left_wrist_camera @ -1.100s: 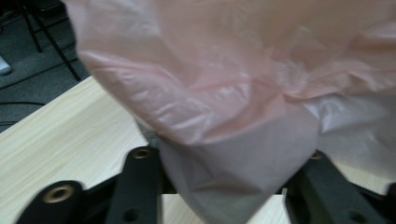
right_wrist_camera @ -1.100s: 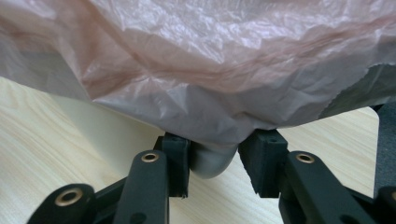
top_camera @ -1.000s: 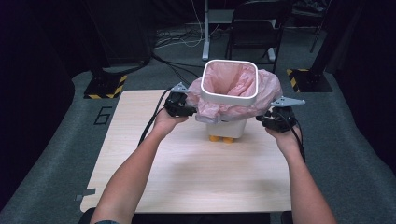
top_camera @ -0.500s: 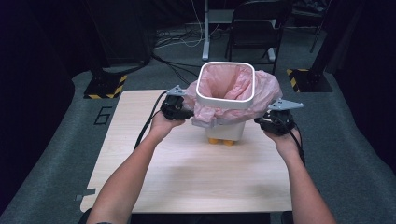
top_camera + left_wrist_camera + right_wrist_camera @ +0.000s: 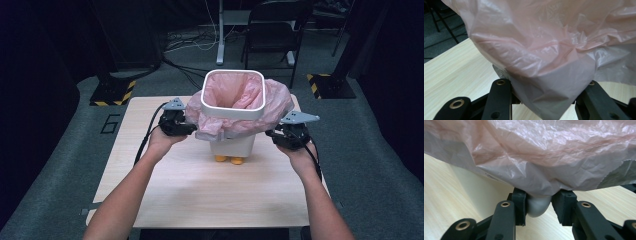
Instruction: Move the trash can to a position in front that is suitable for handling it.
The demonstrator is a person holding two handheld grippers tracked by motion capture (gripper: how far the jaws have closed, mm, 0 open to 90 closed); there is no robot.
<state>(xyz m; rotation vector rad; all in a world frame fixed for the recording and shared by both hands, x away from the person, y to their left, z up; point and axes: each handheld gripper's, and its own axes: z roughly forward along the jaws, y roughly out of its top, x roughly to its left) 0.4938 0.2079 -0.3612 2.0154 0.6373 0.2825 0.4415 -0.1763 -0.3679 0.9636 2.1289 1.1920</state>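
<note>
A small white bin (image 5: 234, 145) with two orange feet (image 5: 229, 159) is near the middle of the wooden table (image 5: 200, 195). A pink bag (image 5: 275, 102) lines it and spills over a white square rim ring (image 5: 232, 113). My left gripper (image 5: 192, 129) clasps the bin's left side under the bag, and my right gripper (image 5: 272, 134) its right side. In the left gripper view the jaws (image 5: 544, 87) close on a bag-covered grey part (image 5: 549, 92). In the right gripper view the jaws (image 5: 539, 202) pinch a rounded grey lug (image 5: 536, 207) below the bag (image 5: 544, 157).
Past the table's far edge stand a black folding chair (image 5: 277, 25), a metal stand post (image 5: 220, 30) and two yellow-and-black striped floor bases (image 5: 112, 92) (image 5: 325, 85). Cables lie on the grey floor behind. Bare tabletop lies in front of the bin.
Both hands have shifted left and a little toward the person, bringing the bin and its bag along. The rim ring now sits lower and further left in the high view.
</note>
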